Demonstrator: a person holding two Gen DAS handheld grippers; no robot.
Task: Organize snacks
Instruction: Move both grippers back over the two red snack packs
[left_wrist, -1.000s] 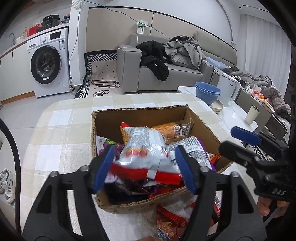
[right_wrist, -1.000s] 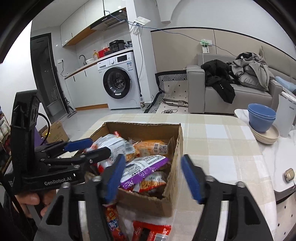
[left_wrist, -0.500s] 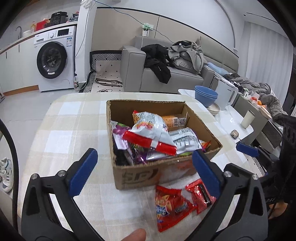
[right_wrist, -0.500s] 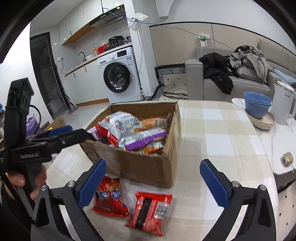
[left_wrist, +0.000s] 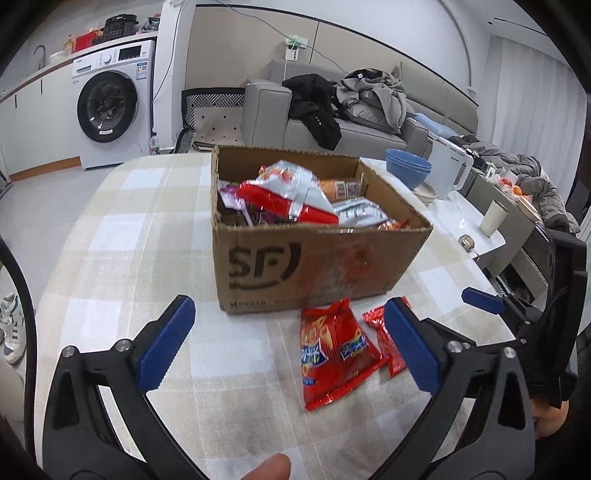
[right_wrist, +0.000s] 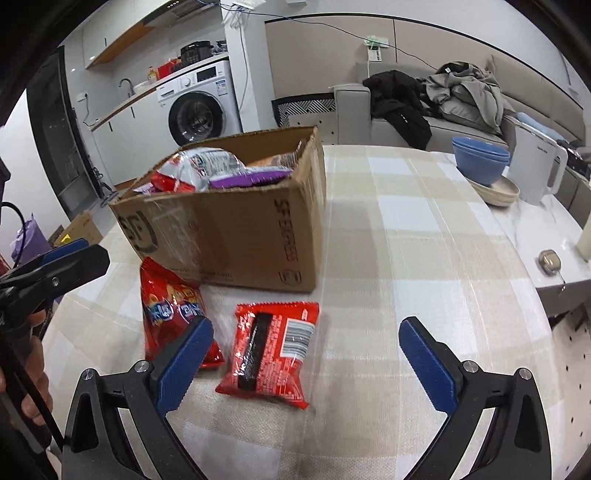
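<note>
A cardboard box (left_wrist: 314, 258) (right_wrist: 236, 236) stands on the checked tablecloth, filled with several snack packets; a white and red bag (left_wrist: 291, 192) lies on top. Two red packets lie on the cloth in front of it: a larger chips bag (left_wrist: 332, 350) (right_wrist: 171, 306) and a smaller flat packet (left_wrist: 384, 343) (right_wrist: 273, 350). My left gripper (left_wrist: 291, 347) is open and empty, low over the cloth before the box. My right gripper (right_wrist: 306, 362) is open and empty, above the smaller red packet.
Blue bowls (right_wrist: 480, 162) on a beige dish and a white kettle (right_wrist: 535, 170) stand at the table's right. A white cup (left_wrist: 493, 218) and a small round object (right_wrist: 550, 260) sit on the marble side surface. A sofa with clothes and a washing machine stand behind.
Both grippers have drawn back from above the box toward the near table edge and opened wide. The white and red bag that was between the left jaws now lies in the box.
</note>
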